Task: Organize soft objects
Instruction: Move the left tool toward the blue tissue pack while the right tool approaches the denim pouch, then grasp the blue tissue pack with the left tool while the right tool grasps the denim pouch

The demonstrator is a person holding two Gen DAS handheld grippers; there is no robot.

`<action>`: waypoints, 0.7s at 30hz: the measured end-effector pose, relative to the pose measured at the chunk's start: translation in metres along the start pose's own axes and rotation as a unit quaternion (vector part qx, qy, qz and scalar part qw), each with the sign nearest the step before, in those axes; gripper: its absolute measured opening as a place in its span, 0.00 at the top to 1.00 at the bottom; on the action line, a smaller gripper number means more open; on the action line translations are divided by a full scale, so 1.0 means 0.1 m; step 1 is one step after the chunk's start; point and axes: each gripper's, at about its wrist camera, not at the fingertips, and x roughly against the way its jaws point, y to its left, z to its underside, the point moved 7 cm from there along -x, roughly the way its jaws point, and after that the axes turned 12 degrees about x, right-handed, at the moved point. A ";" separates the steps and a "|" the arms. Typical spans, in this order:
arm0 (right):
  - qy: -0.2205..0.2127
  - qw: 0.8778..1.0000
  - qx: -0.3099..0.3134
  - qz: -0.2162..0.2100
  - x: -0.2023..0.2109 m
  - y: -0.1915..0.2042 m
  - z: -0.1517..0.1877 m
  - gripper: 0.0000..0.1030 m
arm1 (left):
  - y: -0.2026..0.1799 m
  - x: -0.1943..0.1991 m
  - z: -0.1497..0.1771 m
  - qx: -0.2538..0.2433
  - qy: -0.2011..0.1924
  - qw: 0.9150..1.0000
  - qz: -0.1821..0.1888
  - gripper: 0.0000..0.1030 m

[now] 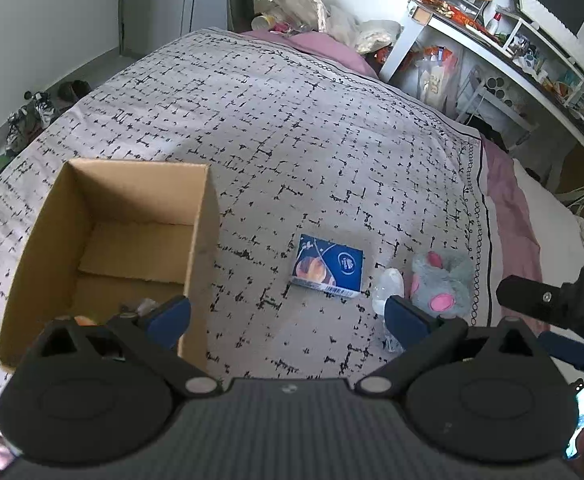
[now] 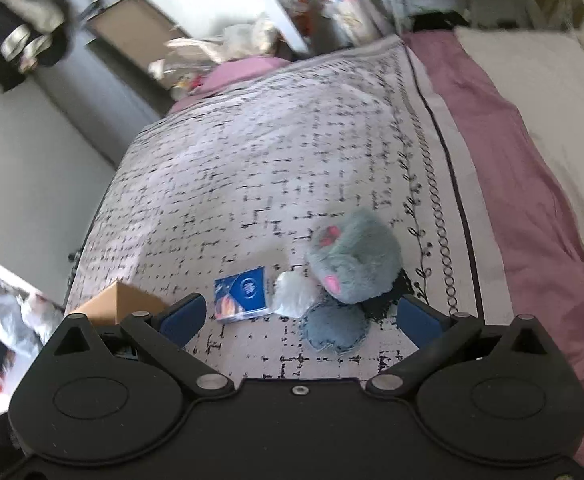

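Note:
A grey plush toy with pink ears point(image 2: 354, 260) lies on the patterned bedspread point(image 2: 251, 168), also in the left wrist view point(image 1: 442, 286). A clear plastic bottle point(image 2: 292, 294) point(image 1: 388, 288) lies beside it, and a blue booklet point(image 2: 243, 294) point(image 1: 328, 266) to its left. A grey round pad point(image 2: 334, 330) lies just below the toy. An open cardboard box point(image 1: 107, 240) stands at left with small items in its near corner. My left gripper point(image 1: 287, 320) is open and empty beside the box. My right gripper point(image 2: 300, 318) is open and empty just short of the toy.
The right gripper's body shows in the left wrist view point(image 1: 560, 304). A pink sheet point(image 2: 532, 200) borders the bedspread on the right. A cluttered white desk point(image 1: 512, 52) stands beyond the bed. Shoes point(image 1: 31, 116) lie on the floor at left.

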 end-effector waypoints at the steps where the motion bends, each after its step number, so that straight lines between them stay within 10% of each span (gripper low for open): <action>1: 0.003 1.000 -0.014 0.003 -0.03 -0.05 0.00 0.00 | -0.02 -0.03 0.00 0.000 0.000 1.000 0.004 0.01; 21: 0.102 0.985 -0.140 -0.002 -0.83 -0.42 0.28 0.38 | -0.25 -0.75 -0.03 0.012 0.018 1.000 0.014 0.10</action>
